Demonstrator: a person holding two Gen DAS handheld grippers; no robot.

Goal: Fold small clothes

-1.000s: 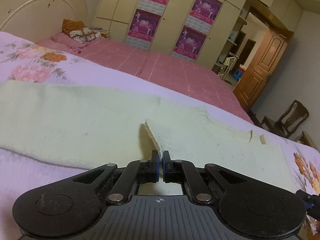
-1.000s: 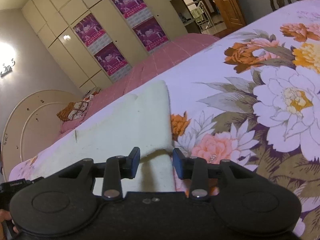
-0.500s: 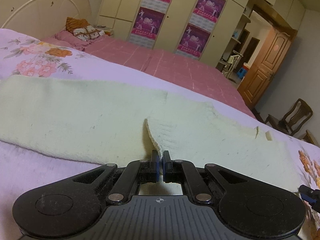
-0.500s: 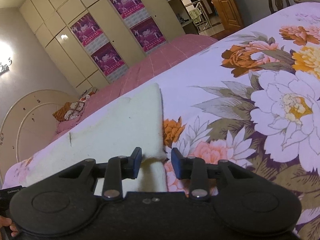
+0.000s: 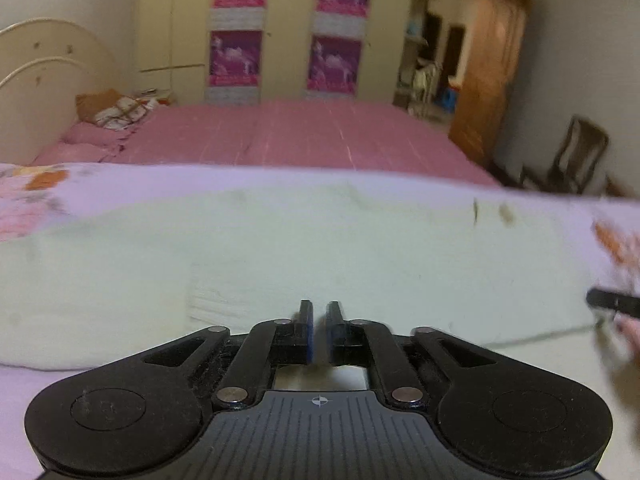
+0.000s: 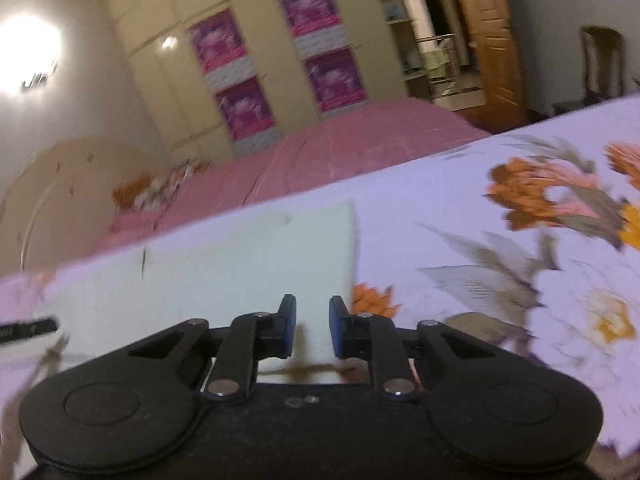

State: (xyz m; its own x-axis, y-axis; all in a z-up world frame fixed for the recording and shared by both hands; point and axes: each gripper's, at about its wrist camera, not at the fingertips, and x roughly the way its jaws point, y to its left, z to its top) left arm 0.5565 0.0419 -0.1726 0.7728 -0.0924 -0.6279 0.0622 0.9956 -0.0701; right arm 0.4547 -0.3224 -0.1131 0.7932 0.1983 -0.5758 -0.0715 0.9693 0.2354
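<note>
Garment point(image 5: 320, 248) now lies flat; left claw point(image 5: 319, 332) released its edge.

A bedroom in a home
A bed with a floral sheet point(image 6: 500, 248) and pink cover point(image 5: 304, 140), a cream headboard point(image 5: 44, 68) with pillows point(image 5: 112, 110), tall cream wardrobes point(image 5: 288, 28) bearing magenta posters point(image 5: 236, 58), a wooden door point(image 6: 488, 44) and a wooden chair point(image 5: 576, 156)

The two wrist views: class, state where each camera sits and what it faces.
Left wrist: behind the left gripper, facing the cream garment, the wardrobe beyond; its fingers show.
Right wrist: behind the right gripper, over the garment's right end and floral sheet.
Shared: garment, pink bedspread, wardrobe posters.
</note>
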